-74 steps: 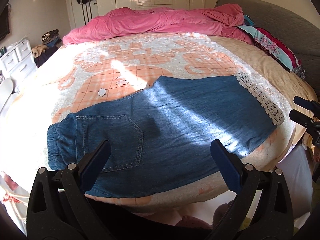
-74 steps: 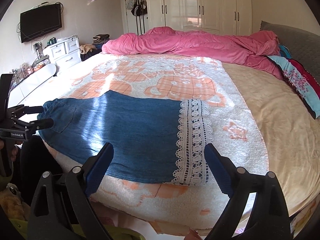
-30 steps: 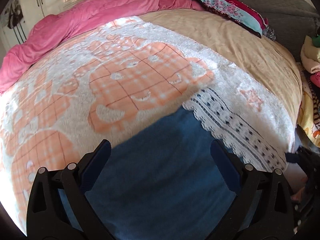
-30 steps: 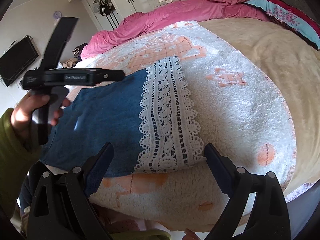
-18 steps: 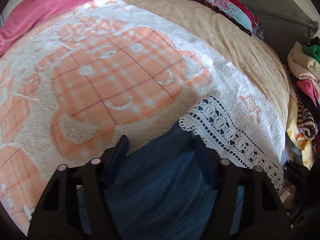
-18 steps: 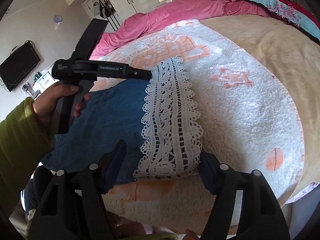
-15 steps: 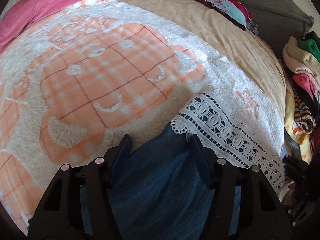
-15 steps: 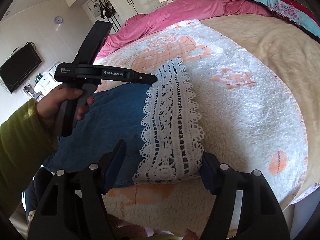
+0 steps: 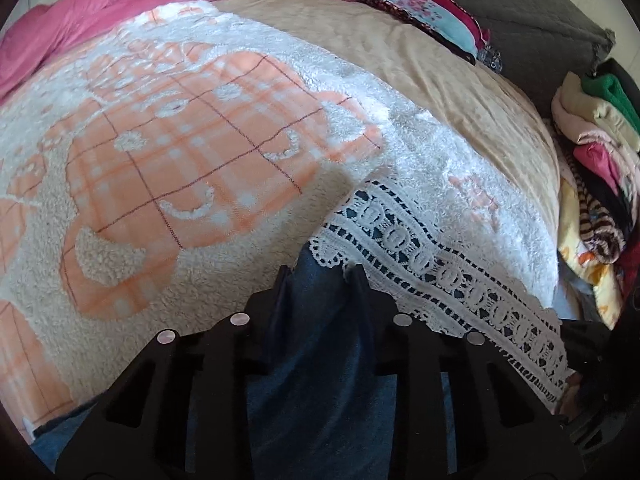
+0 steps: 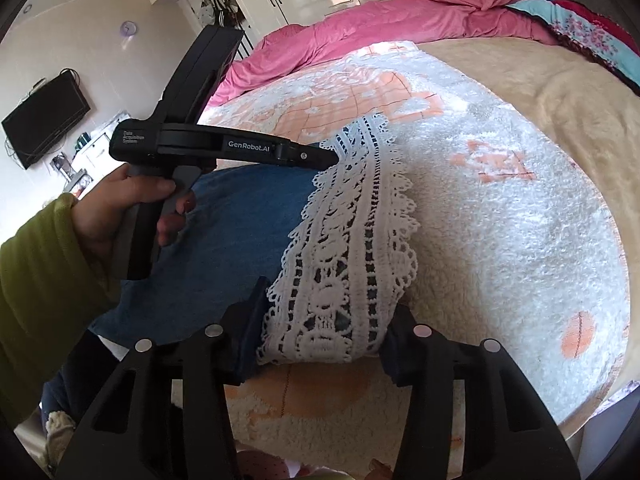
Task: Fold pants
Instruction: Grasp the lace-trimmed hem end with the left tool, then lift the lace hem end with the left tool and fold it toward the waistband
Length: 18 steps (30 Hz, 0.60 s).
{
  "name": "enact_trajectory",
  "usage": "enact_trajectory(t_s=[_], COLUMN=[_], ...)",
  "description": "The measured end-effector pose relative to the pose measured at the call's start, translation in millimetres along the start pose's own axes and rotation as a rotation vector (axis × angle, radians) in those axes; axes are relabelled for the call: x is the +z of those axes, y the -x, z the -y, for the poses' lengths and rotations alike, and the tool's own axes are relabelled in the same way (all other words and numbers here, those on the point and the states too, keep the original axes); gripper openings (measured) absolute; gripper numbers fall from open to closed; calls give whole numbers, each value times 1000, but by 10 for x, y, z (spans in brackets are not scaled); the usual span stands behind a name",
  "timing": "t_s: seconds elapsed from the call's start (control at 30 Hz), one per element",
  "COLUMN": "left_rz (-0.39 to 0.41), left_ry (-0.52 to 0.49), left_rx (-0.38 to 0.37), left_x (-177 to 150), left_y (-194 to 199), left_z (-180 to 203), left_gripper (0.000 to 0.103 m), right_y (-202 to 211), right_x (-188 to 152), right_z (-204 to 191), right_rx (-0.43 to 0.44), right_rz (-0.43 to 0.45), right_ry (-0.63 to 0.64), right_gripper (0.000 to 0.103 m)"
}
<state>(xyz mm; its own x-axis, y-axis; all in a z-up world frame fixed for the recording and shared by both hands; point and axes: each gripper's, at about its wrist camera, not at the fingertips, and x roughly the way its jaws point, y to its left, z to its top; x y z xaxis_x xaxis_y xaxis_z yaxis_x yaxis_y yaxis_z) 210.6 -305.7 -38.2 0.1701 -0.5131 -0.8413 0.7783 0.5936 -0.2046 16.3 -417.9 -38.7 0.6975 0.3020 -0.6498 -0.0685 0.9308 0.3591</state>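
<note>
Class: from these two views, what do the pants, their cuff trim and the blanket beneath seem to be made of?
Pants: likely denim, matte blue with a faint woven grain.
Cuff trim: white openwork lace, probably cotton crochet; blue shows through the holes.
Blanket: fluffy fleece or sherpa-like pile, white with orange plaid patches; the fibre itself cannot be told.

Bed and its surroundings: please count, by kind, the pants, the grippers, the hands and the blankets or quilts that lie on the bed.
Denim pants: 1
Grippers: 2, left gripper and right gripper
Hand: 1
Bedding: 2, plush blanket and pink quilt
Total: 6
</note>
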Motion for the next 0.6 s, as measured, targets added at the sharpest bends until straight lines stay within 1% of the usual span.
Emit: enact_trajectory(t_s=[0.03, 0.13, 0.2, 0.23, 0.33, 0.47, 0.6], left_rz=[1, 26, 52, 60, 118, 193, 255], left_ry=[18, 67, 82, 90, 114, 134, 197], left_rx=[-2, -27, -46, -57, -96, -108, -125], left_x=[-4, -19, -41, -46, -78, -182, -388], left_y=[-5, 14, 78, 110, 321, 687, 1034], left_z=[-7, -54, -79, -89, -142, -257, -465], left_gripper=[19, 14, 8, 7, 5, 5, 5], right_y=[-15, -16, 5, 21, 63, 127, 105], right_x=[16, 59, 77, 90, 136, 210, 253], right_z=[9, -10, -71, -114, -257, -588, -942], right_rx=[5, 29, 43, 51, 76, 119, 162], right_rz=[0, 0, 3, 7, 23, 54, 63], right_ry=[-2, 6, 29, 43, 81, 171, 262], right_gripper=[42, 34, 32, 32, 32, 32, 32])
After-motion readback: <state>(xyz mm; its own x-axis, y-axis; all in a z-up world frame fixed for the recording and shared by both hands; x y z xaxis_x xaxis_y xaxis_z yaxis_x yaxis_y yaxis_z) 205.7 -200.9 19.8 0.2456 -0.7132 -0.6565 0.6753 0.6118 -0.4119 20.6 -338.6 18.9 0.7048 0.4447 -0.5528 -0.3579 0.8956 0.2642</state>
